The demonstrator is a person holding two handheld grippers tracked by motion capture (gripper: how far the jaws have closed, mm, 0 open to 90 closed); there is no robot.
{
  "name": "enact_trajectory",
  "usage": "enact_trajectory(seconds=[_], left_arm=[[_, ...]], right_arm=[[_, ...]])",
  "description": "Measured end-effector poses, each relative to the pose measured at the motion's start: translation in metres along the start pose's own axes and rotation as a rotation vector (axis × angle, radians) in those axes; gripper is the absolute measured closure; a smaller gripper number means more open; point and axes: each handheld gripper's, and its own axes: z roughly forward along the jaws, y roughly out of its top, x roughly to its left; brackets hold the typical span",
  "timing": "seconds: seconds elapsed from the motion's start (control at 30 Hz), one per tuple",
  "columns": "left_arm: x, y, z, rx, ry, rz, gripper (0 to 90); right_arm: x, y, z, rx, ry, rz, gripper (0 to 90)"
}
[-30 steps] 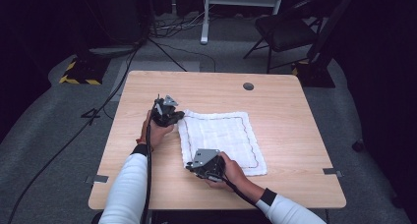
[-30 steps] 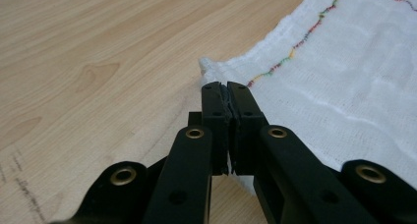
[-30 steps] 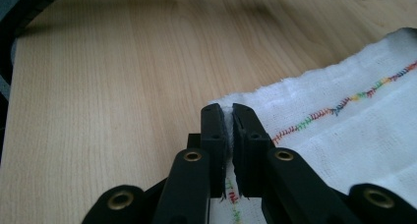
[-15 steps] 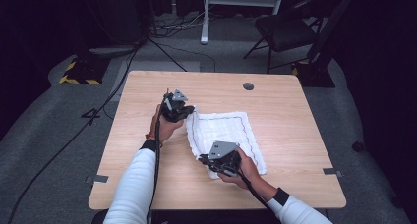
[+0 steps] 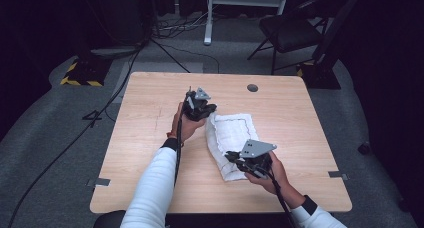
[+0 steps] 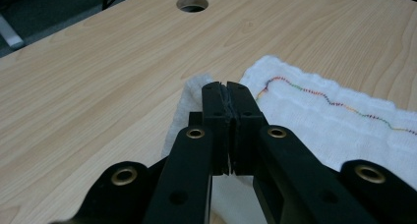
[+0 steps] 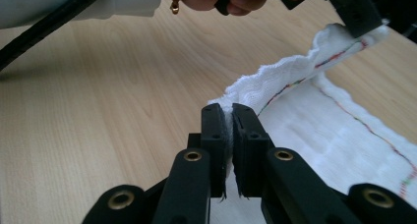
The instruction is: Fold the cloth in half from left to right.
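1. Cloth [image 5: 233,138]: white, with a thin multicoloured stitched line near its border, it lies on the table [image 5: 145,138] right of centre, its left edge lifted and partly turned over toward the right.
2. Left gripper [image 5: 202,110]: held in the person's left hand [image 5: 184,124], it sits at the cloth's far left corner. In the left gripper view [image 6: 229,94] the jaws are pressed together on a thin layer of cloth edge, with white fabric [image 6: 334,121] spreading out to the right of them.
3. Right gripper [image 5: 235,160]: held in the right hand [image 5: 272,173], it is at the cloth's near left corner. In the right gripper view [image 7: 228,113] the jaws are clamped on the fabric edge, white fibres showing in the narrow slit between them.
4. Between the two grippers the raised edge [image 7: 290,74] runs as a rumpled ridge above the flat part of the cloth [image 7: 344,145]; the far end is pinched by the other gripper [image 7: 356,10] near the top right of that view.
5. A round hole [image 5: 252,87] sits in the table's far side, well apart from the cloth.
6. A chair [image 5: 295,30] stands on the floor beyond the table, and cables [image 5: 100,118] trail across the grey carpet to the left.
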Motion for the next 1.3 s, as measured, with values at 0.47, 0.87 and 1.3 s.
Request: enact_trajectory(seconds=[0.47,0.87,1.3], left_arm=[[-0.027,0.020,0.030,0.000,-0.043,0.048,87.5],[-0.048,0.036,0.061,0.014,-0.095,0.075,87.5],[-0.065,0.039,0.064,0.051,-0.071,0.079,53.2]], right_arm=[[-0.016,-0.026,-0.032,0.015,-0.073,0.045,84.7],[-0.027,-0.050,-0.052,0.048,-0.112,0.082,84.6],[-0.038,-0.079,-0.057,0.136,-0.167,0.157,60.0]])
